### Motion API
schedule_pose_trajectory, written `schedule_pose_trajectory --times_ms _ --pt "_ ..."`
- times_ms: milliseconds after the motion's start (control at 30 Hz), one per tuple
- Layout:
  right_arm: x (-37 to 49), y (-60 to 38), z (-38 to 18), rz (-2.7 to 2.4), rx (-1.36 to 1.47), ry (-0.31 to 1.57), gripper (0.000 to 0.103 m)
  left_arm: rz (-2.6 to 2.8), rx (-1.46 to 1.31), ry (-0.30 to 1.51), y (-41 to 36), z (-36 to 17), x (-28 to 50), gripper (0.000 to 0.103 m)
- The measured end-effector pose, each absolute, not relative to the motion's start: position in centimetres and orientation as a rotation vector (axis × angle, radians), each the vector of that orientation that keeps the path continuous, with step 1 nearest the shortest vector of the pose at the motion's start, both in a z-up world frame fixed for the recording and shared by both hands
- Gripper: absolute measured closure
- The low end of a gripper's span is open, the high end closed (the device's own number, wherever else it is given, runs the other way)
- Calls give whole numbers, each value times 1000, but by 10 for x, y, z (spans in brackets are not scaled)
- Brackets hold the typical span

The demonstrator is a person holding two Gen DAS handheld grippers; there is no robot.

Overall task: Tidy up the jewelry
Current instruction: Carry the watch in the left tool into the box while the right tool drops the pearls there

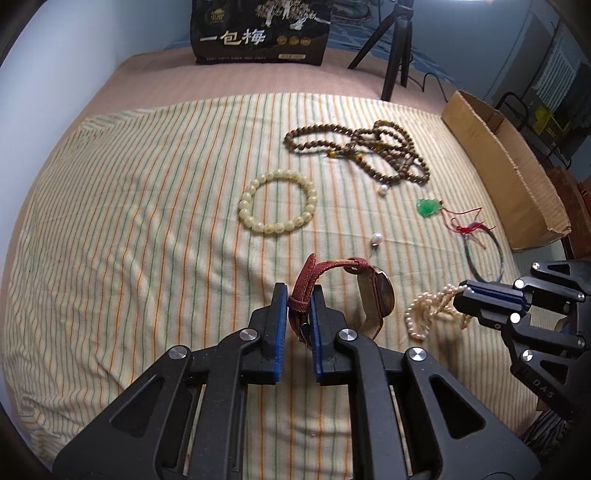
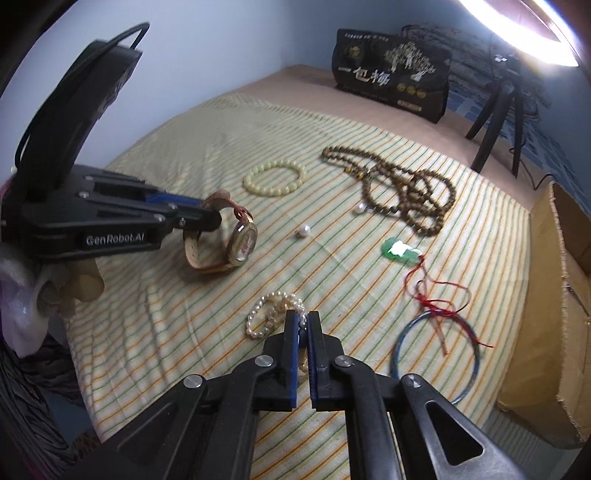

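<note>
My left gripper (image 1: 299, 295) is shut on the red strap of a wristwatch (image 1: 382, 291); the watch (image 2: 243, 242) hangs from it just above the striped cloth (image 1: 147, 221). My right gripper (image 2: 303, 319) is shut on a pearl bracelet (image 2: 271, 314), which also shows in the left wrist view (image 1: 424, 314). On the cloth lie a pale bead bracelet (image 1: 277, 201), a brown bead necklace (image 1: 373, 147), a green jade pendant (image 1: 428, 207) with red cord, a thin blue bangle (image 2: 436, 354) and two loose pearls (image 1: 376, 238).
A cardboard box (image 1: 498, 162) stands at the cloth's right edge. A black printed bag (image 1: 258, 33) and a black tripod (image 1: 397, 48) stand at the back. A wall runs along the left.
</note>
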State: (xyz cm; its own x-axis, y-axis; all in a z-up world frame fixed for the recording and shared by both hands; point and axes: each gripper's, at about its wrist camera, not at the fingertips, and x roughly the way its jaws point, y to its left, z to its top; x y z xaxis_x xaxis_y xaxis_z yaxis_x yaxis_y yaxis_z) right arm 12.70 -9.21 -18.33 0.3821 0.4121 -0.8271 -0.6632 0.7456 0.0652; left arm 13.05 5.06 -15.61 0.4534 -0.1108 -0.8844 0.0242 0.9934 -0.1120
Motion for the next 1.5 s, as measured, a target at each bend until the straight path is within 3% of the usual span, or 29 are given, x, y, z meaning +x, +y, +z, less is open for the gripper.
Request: schedule_pose_trajectory --times_ms 867,1500 --pt "134 -158 -64 590 -76 687 102 -176 -84 880 2 -72 129 93" --pt "177 -251 -35 365 27 631 102 -305 -62 819 -85 -47 159 93"
